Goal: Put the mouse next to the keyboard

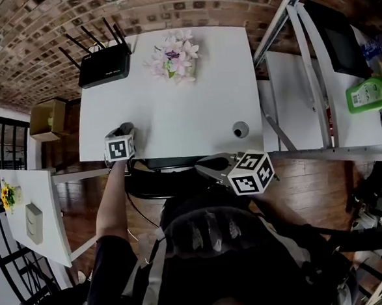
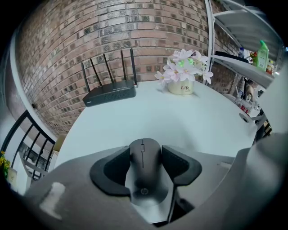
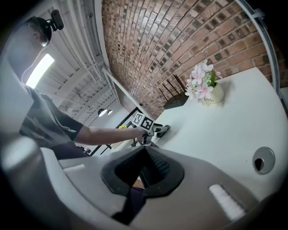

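- Mouse (image 2: 145,166) – dark grey, wheel end pointing away toward the brick wall, clamped between the two pads of the left claw (image 2: 146,155), which press on its sides.
- Left claw (image 1: 125,130) – at the near-left edge of the white surface (image 1: 194,109), tilted downward; the jaws stand fairly wide, closed on the mouse body.
- Right claw (image 3: 144,168) – jaws apart with a dark gap between the pads and nothing in them; in the head view it (image 1: 208,165) sits just off the near edge of the surface, well apart from the left claw.
- Router (image 1: 104,64) – black, four aerials, far-left corner of the surface.
- Flower pot (image 1: 174,57) – pale pink blooms, far edge, just right of the router.
- Cable hole (image 1: 240,129) – round, near-right part of the surface.
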Available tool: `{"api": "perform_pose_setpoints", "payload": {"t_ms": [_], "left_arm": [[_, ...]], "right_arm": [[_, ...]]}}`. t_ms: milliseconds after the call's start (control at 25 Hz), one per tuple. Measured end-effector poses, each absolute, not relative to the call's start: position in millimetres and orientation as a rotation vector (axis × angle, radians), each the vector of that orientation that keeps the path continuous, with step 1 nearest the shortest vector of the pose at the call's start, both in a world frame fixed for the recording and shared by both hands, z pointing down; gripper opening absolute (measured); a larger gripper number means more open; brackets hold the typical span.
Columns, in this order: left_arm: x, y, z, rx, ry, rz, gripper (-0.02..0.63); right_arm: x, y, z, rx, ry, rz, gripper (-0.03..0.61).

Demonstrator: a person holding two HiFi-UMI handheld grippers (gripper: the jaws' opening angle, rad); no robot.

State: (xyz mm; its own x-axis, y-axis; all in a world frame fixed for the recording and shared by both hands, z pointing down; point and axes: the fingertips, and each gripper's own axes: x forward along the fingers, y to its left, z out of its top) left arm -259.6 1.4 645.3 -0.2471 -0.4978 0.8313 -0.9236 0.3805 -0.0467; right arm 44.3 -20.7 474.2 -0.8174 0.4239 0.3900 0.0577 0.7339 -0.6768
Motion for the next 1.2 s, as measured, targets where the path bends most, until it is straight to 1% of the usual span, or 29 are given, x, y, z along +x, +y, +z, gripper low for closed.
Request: {"api": "perform_pose_setpoints", "payload": {"t_ms": [360, 760, 1080, 1200], "left_arm": [[-228, -16, 644, 1.248, -1.854, 0.753, 0.227], [-200, -48, 643, 1.356, -1.822, 0.715, 0.227], [-185, -68, 642, 1.475, -1.836, 0.722, 0.227], [-182, -68, 643, 1.505, -1.831, 0.669, 0.229]], "right_arm": [[66, -28, 476, -0.366, -2.401, 0.935, 0.004], [81, -26, 485, -0.334, -2.362, 0.979, 0.005], [48, -7, 486, -0.309, -2.334, 0.882, 0.005], [34, 0, 487, -0.296, -2.303, 0.871, 0.005]]}}
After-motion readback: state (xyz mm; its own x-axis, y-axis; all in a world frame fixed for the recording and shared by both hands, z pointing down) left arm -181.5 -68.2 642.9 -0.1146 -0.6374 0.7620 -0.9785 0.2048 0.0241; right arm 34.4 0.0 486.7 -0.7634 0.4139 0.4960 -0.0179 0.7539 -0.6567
